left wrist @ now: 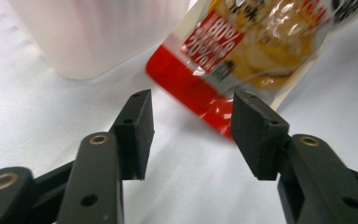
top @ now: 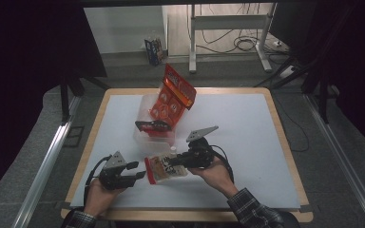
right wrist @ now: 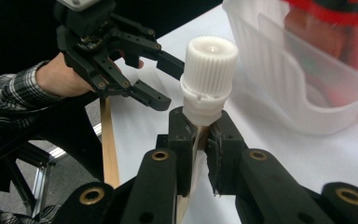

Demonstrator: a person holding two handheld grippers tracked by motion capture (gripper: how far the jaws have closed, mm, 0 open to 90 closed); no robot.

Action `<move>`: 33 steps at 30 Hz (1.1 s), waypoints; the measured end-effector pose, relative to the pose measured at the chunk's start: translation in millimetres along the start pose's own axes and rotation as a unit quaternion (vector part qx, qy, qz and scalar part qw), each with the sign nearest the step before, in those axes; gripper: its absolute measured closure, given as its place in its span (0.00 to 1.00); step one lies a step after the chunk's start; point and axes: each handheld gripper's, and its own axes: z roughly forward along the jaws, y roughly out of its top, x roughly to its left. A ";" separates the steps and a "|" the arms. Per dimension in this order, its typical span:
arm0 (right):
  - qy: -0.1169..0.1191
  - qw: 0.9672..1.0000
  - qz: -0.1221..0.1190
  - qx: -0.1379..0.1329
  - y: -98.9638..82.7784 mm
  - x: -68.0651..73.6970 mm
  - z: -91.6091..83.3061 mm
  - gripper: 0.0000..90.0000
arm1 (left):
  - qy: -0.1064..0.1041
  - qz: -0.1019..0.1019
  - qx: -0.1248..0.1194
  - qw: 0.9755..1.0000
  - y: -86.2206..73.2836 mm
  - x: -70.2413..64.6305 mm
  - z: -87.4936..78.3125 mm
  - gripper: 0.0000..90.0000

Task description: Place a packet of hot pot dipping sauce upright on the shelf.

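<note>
Keep the right gripper (right wrist: 200,140) jaws pinched on the spouted food pouch (top: 164,169) just under its white cap (right wrist: 209,70), lift it off the surface toward the clear bin (top: 145,135), and hold the spread, empty left gripper (top: 135,172) clear.

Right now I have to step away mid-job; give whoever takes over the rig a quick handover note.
Right claw: shut on the pouch, gripping just below its white cap, pouch off the table.
Left claw: open, nothing between the pads; the pouch's red bottom edge sits just ahead of it.
Bin: beyond the pouch, mid-table, already holding an orange bag that leans out over its far rim.
Done: pouch picked up, held by the right claw alone.
Left: probably carry the pouch to the bin and release it there.
</note>
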 end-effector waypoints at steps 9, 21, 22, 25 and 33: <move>-0.013 1.000 -0.005 -0.020 9.7 -1.3 -27.5 0.89 | 0.006 -0.003 -0.010 1.000 0.4 0.5 -1.8 0.44; -0.032 0.999 -0.002 -0.044 21.6 -7.2 -58.7 0.89 | 0.008 -0.004 -0.015 1.000 0.5 1.2 -2.7 0.39; -0.032 0.999 -0.002 -0.044 21.6 -7.2 -58.7 0.89 | 0.008 -0.004 -0.016 1.000 0.6 1.4 -3.0 0.39; -0.036 0.998 -0.004 -0.051 27.1 -8.2 -65.9 0.89 | 0.009 -0.006 -0.018 1.000 0.6 1.6 -3.3 0.37; -0.044 0.997 -0.002 -0.063 40.3 -17.1 -77.7 0.89 | 0.001 -0.014 -0.036 0.999 1.1 3.4 -5.8 0.17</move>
